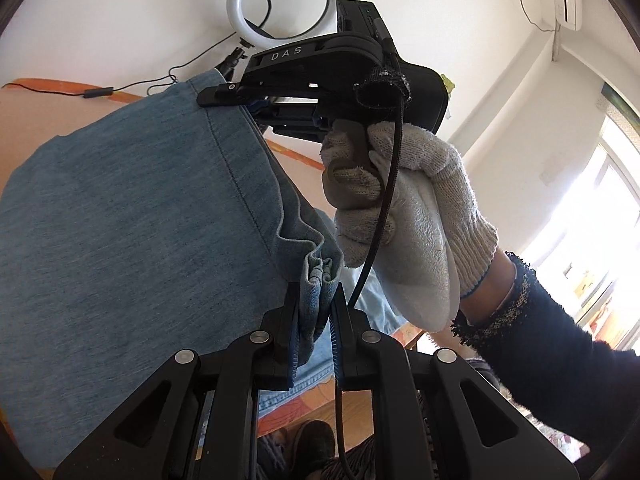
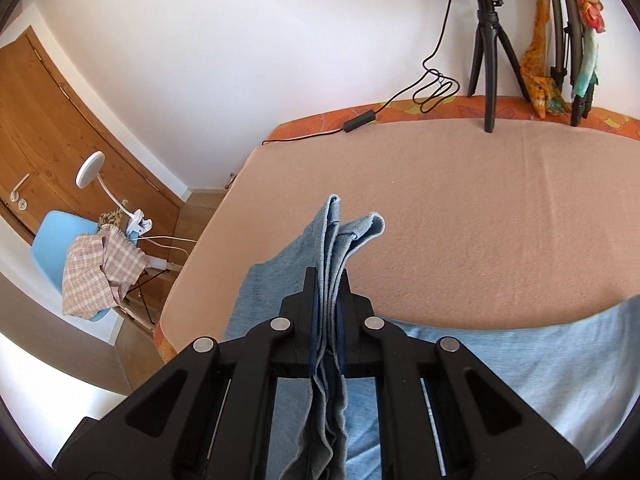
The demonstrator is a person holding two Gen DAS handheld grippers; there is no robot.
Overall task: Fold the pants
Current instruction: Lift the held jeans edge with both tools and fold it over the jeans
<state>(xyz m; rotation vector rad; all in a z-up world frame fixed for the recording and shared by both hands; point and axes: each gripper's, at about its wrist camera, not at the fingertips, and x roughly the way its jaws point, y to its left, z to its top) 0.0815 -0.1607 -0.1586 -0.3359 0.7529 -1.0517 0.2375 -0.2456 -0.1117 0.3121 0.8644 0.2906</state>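
Observation:
Light blue denim pants [image 1: 120,220] hang lifted and fill the left of the left wrist view. My left gripper [image 1: 317,286] is shut on a bunched edge of them. Above it, a hand in a white knit glove [image 1: 400,208] holds my right gripper [image 1: 212,96], which is clamped on another edge of the pants. In the right wrist view my right gripper [image 2: 327,274] is shut on several gathered layers of the pants' edge [image 2: 340,236], which stick up past its fingertips. The rest of the pants [image 2: 540,360] lie on the peach blanket [image 2: 480,220].
A ring light [image 1: 284,4] on a black tripod [image 2: 490,60] stands at the bed's far edge, its cable and controller [image 2: 358,122] along the orange border. Beside the bed to the left are a blue chair [image 2: 48,240] with checked cloth [image 2: 100,268] and a clip lamp [image 2: 90,168].

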